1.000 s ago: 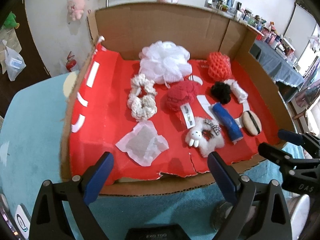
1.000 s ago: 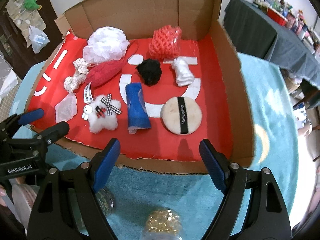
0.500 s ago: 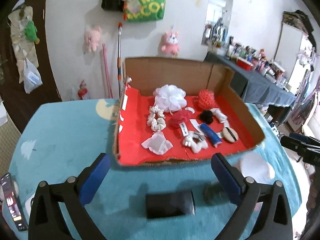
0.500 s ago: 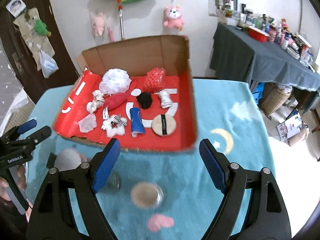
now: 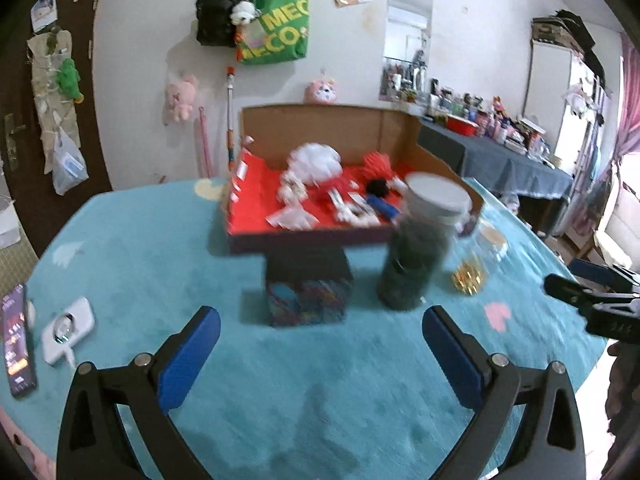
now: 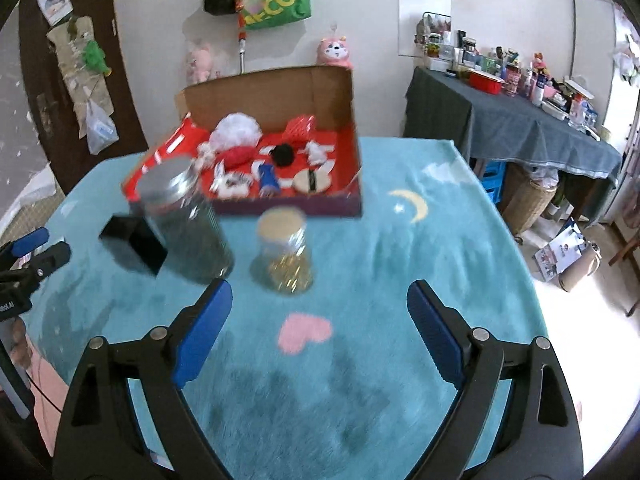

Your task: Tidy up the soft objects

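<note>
A cardboard box with a red lining (image 5: pixel 248 184) (image 6: pixel 352 160) stands at the far side of the teal table. Inside lie several soft objects: a white pouf (image 5: pixel 316 160) (image 6: pixel 236 132), a red mesh ball (image 5: pixel 376 162) (image 6: pixel 298 130), a black pom (image 5: pixel 378 187) (image 6: pixel 283 155), a blue roll (image 6: pixel 267 176), a powder puff (image 6: pixel 311 179) and a white plush (image 6: pixel 229 184). My left gripper (image 5: pixel 320 340) is open and empty, well short of the box. My right gripper (image 6: pixel 320 316) is open and empty, also well back.
A tall dark jar with a grey lid (image 5: pixel 420 248) (image 6: pixel 184 220), a small glass jar of gold bits (image 6: pixel 285 254) and a black cube box (image 5: pixel 308 288) (image 6: pixel 134 242) stand between the grippers and the box. A phone (image 5: pixel 16 340) and a white charger (image 5: pixel 68 330) lie at the left.
Both grippers have pulled back and up, away from the box. The box now looks small and far, and the jars and black cube have come into view.
</note>
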`<action>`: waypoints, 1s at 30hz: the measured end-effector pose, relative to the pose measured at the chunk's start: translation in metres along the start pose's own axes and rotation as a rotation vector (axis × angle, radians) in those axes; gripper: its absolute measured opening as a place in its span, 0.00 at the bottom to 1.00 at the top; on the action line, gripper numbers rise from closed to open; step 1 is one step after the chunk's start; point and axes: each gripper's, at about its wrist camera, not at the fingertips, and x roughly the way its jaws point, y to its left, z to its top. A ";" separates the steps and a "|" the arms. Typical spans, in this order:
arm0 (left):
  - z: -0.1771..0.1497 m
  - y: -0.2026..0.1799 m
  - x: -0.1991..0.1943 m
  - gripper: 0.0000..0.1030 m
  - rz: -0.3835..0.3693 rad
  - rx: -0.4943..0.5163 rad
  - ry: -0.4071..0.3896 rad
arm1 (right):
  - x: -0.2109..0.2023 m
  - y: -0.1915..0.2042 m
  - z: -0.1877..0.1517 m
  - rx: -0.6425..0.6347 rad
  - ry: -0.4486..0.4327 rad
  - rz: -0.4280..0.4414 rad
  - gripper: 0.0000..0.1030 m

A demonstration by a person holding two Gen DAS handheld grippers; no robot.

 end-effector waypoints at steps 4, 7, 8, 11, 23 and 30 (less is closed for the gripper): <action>-0.015 -0.013 0.016 1.00 -0.019 0.011 0.032 | 0.014 0.019 -0.020 -0.030 0.007 0.012 0.87; -0.025 -0.017 0.026 1.00 -0.018 -0.001 0.057 | 0.025 0.026 -0.031 -0.032 0.008 0.013 0.87; -0.028 -0.018 0.031 1.00 -0.013 -0.003 0.064 | 0.029 0.026 -0.034 -0.028 0.016 0.011 0.87; -0.037 -0.022 0.046 1.00 0.022 -0.001 0.092 | 0.044 0.028 -0.042 -0.028 0.039 0.001 0.87; -0.045 -0.019 0.078 1.00 0.072 -0.035 0.208 | 0.078 0.023 -0.052 0.005 0.115 -0.036 0.89; -0.046 -0.019 0.079 1.00 0.078 -0.033 0.207 | 0.080 0.022 -0.051 0.017 0.119 -0.039 0.92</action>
